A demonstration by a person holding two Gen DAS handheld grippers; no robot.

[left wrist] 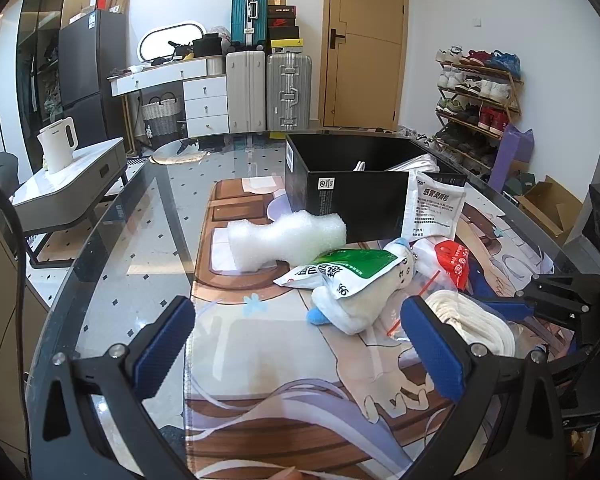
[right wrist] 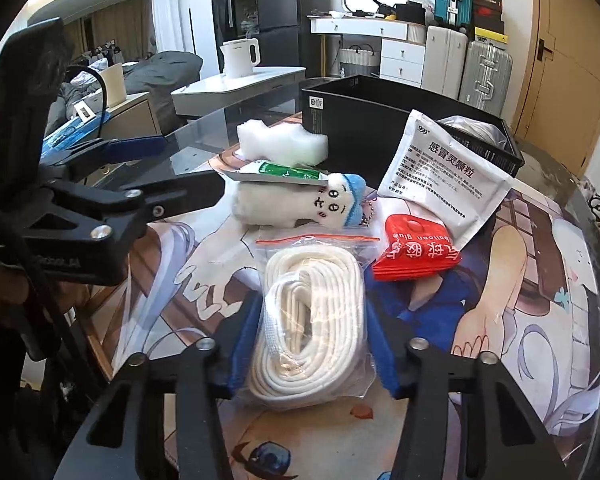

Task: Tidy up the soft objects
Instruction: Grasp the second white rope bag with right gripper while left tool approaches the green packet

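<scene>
On the mat: one rope bag, one plush, three sachets.

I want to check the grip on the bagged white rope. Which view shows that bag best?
The right wrist view: the bag of white rope lies whole and central, the right gripper shut on its sides. The left wrist view shows only part of it, behind the left gripper's finger.

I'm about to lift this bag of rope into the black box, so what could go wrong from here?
1. The right tongs pinch the slick plastic rope bag near one end, so it may slip or sag.
2. The bag's top edge lies close to the plush toy and the red packet; lifting could drag them.
3. The white sachet leans on the black box and could get knocked.
</scene>
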